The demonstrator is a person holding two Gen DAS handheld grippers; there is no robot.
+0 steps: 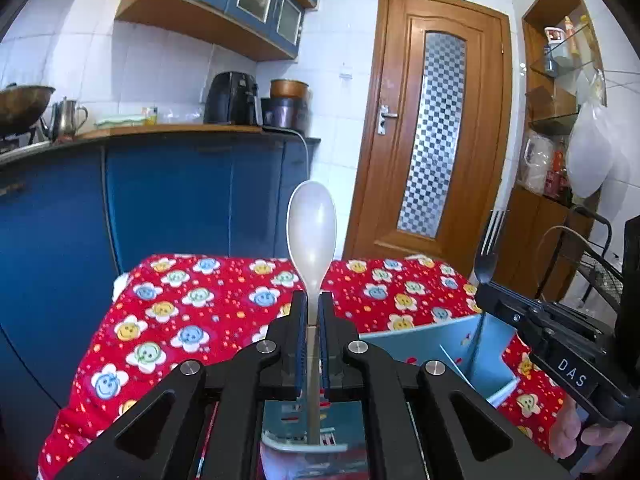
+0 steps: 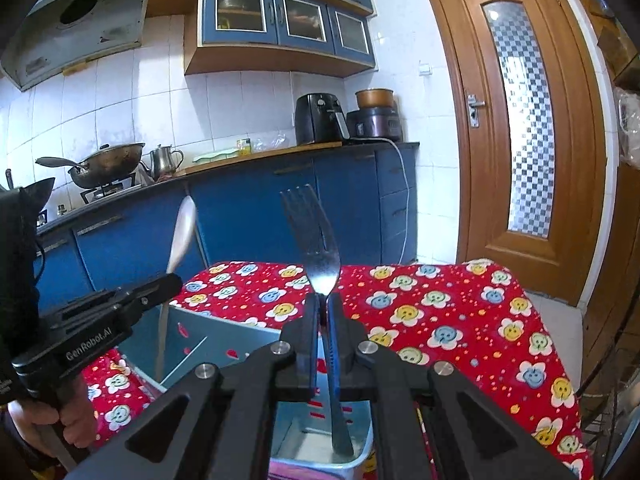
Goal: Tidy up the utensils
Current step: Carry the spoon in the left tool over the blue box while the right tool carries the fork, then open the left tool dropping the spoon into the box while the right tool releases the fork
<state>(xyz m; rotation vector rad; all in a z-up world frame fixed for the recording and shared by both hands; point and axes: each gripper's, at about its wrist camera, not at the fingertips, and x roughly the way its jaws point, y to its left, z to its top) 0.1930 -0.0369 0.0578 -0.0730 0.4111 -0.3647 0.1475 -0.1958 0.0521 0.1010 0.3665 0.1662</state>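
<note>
My left gripper [image 1: 313, 300] is shut on the thin neck of a white plastic spoon [image 1: 312, 232], which stands upright with its bowl up and its handle reaching down into a light-blue divided utensil box [image 1: 424, 344]. My right gripper [image 2: 324, 300] is shut on a metal fork [image 2: 316, 236], tines up, its handle hanging into a compartment of the same box [image 2: 208, 340]. In the left wrist view the right gripper [image 1: 486, 286] with the fork [image 1: 488, 248] is at the right. The right wrist view has the left gripper [image 2: 170, 280] and the spoon [image 2: 182, 236] at the left.
The box sits on a table under a red cloth with smiley flowers [image 2: 460, 320]. Blue kitchen cabinets [image 1: 180, 200] and a counter with a wok [image 2: 108, 164], a kettle and an air fryer [image 2: 320, 118] lie beyond. A wooden door [image 1: 436, 120] is at the right. A hand [image 2: 60, 412] holds the left gripper's handle.
</note>
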